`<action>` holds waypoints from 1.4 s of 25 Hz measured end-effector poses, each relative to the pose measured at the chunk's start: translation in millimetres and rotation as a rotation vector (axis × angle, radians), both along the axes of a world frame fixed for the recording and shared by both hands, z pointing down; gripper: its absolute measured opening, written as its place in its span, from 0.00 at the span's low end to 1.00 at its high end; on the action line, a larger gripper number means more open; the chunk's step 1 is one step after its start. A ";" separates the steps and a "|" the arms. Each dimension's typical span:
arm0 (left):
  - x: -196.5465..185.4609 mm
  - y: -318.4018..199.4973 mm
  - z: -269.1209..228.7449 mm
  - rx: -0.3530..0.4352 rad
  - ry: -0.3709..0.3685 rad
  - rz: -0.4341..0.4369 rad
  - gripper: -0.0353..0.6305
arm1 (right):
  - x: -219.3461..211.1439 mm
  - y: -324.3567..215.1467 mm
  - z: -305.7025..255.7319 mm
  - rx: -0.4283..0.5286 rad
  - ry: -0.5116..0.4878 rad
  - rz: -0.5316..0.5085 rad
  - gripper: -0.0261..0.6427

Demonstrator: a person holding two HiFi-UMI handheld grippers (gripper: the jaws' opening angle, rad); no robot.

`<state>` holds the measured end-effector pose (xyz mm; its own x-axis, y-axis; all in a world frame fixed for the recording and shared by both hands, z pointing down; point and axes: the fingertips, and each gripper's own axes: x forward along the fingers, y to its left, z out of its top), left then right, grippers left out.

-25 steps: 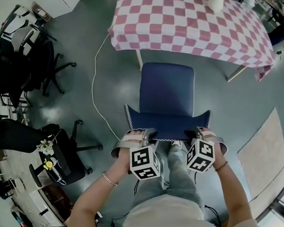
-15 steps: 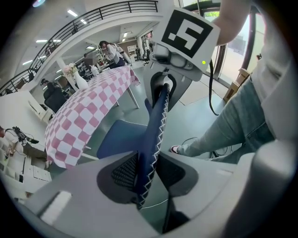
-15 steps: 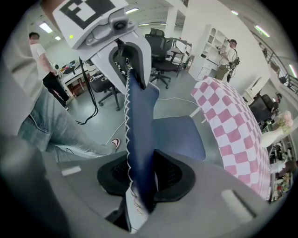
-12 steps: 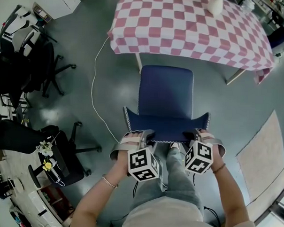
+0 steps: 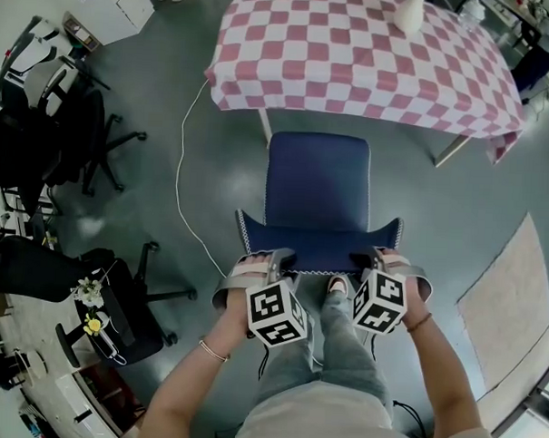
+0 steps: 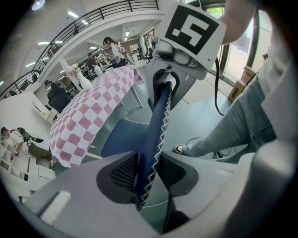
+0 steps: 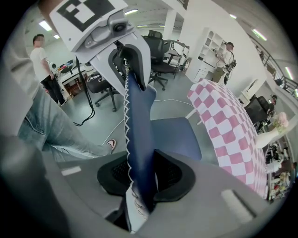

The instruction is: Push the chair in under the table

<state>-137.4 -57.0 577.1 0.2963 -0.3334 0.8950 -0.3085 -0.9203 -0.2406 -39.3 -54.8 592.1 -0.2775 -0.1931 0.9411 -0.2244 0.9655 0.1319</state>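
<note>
A blue chair [image 5: 317, 184] stands on the grey floor, its seat facing the pink-checked table [image 5: 355, 45], with only the seat's front edge near the cloth. Both grippers hold the top of the backrest [image 5: 319, 243] from behind. My left gripper [image 5: 277, 257] is at the backrest's left corner. Its jaws are opening, with the backrest [image 6: 156, 125] between them and the pads still against it. My right gripper [image 5: 374, 259] is shut on the right corner, and the backrest [image 7: 139, 121] fills its jaws.
Black office chairs [image 5: 87, 133] crowd the left side. A white cable [image 5: 181, 164] runs across the floor left of the chair. A pale mat [image 5: 507, 296] lies at the right. A white vase [image 5: 411, 11] stands on the table. The person's shoe [image 5: 337, 284] is just behind the backrest.
Both grippers stay on the backrest's top edge and the chair keeps its distance from the table. Only the head view has drifted slightly.
</note>
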 end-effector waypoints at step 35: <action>4.6 -28.6 -4.8 0.033 -0.004 -0.020 0.27 | 1.8 -23.7 -12.8 0.078 -0.035 0.068 0.19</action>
